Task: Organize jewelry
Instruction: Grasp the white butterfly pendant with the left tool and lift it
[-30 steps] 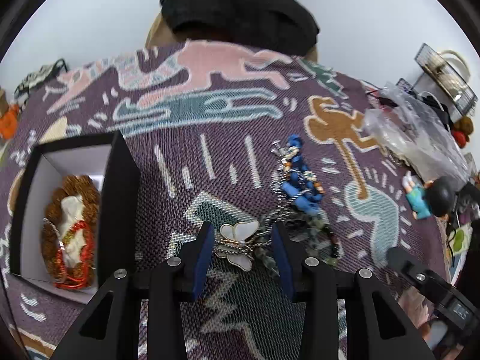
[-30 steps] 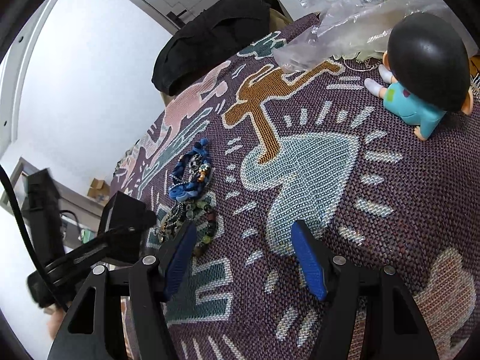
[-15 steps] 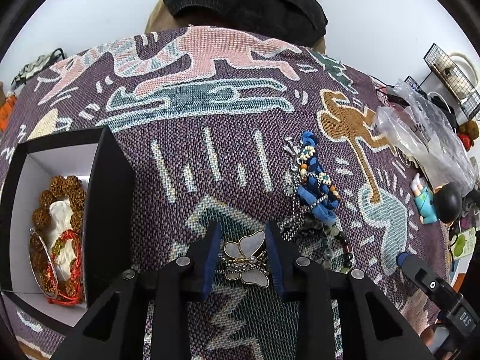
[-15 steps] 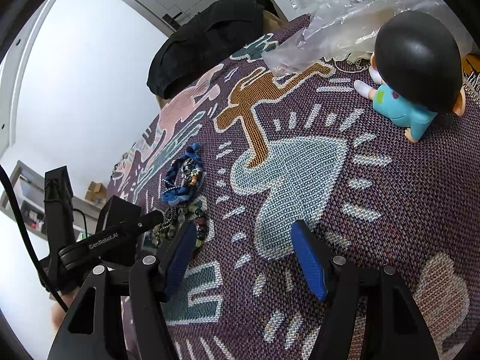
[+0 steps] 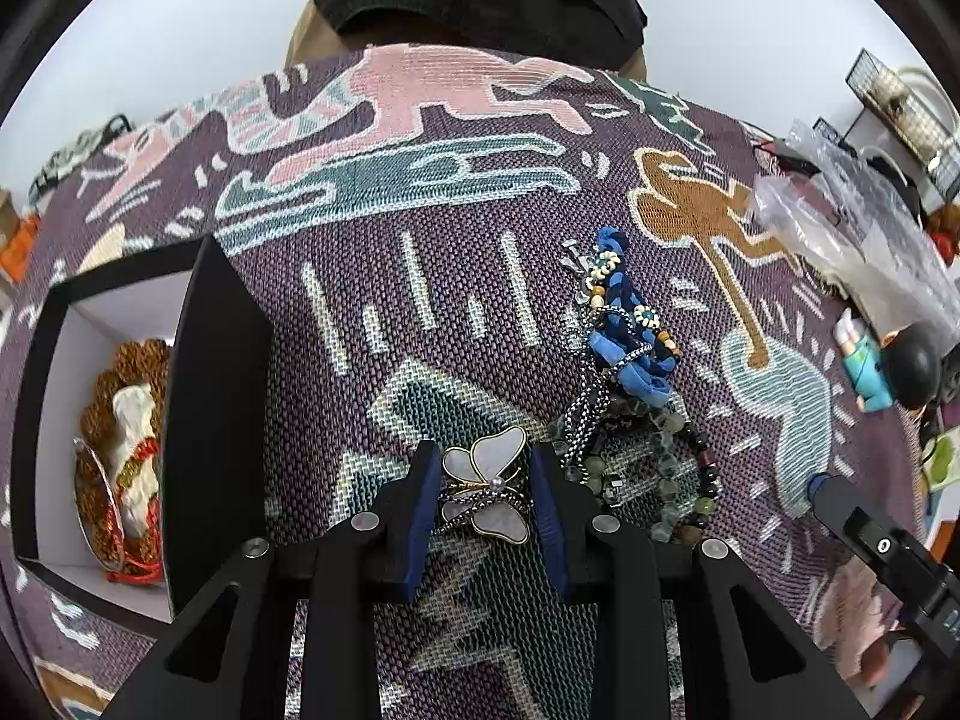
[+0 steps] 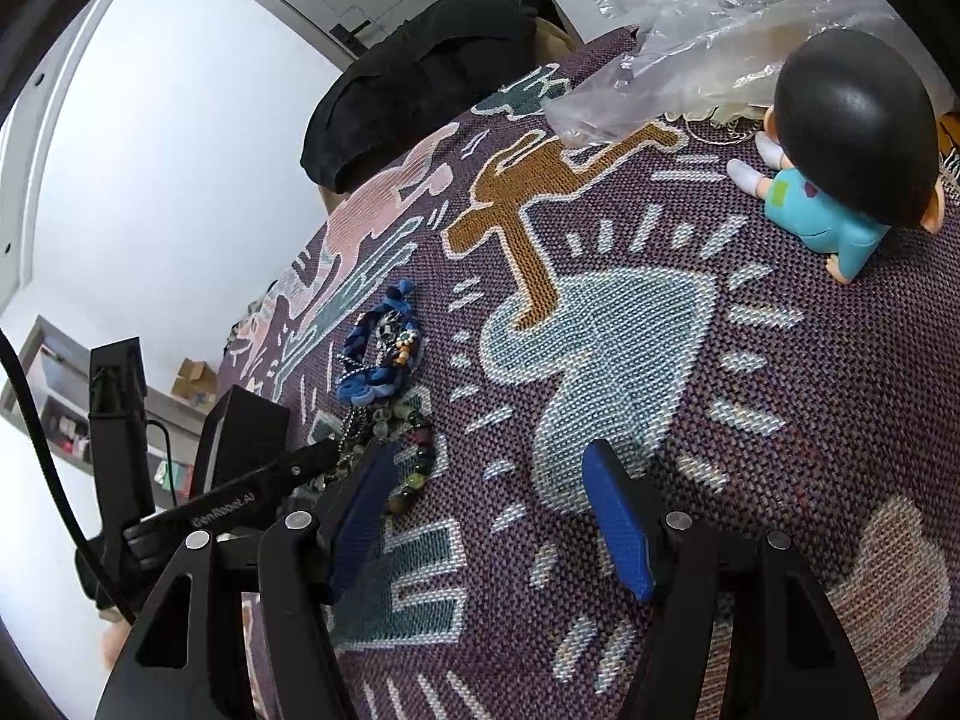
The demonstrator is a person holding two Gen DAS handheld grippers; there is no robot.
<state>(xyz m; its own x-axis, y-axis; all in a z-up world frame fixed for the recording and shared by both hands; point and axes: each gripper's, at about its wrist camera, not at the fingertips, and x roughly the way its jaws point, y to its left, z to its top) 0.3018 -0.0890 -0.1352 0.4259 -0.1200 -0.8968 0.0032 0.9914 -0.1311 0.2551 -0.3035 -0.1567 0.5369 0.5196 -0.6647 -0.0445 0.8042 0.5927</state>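
The white mother-of-pearl butterfly pendant (image 5: 489,492) is now clamped by the just-narrowed left gripper (image 5: 485,501), ready for the black-rimmed white box (image 5: 66,360); the right gripper (image 6: 492,516) is held wide, empty.

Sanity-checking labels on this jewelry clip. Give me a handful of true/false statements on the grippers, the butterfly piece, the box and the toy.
1. The left gripper has the butterfly pendant between its pads. True; its jaws have just been closing.
2. The right gripper holds a bead bracelet. False: nothing lies between its open jaws but the woven cloth.
3. The black box is empty. False: brown beads and a red cord lie inside it.
4. The blue braided bracelet lies on the cloth, outside the box. True.
5. The toy figure stands inside the box. False: it sits on the cloth beside the clear plastic bag.
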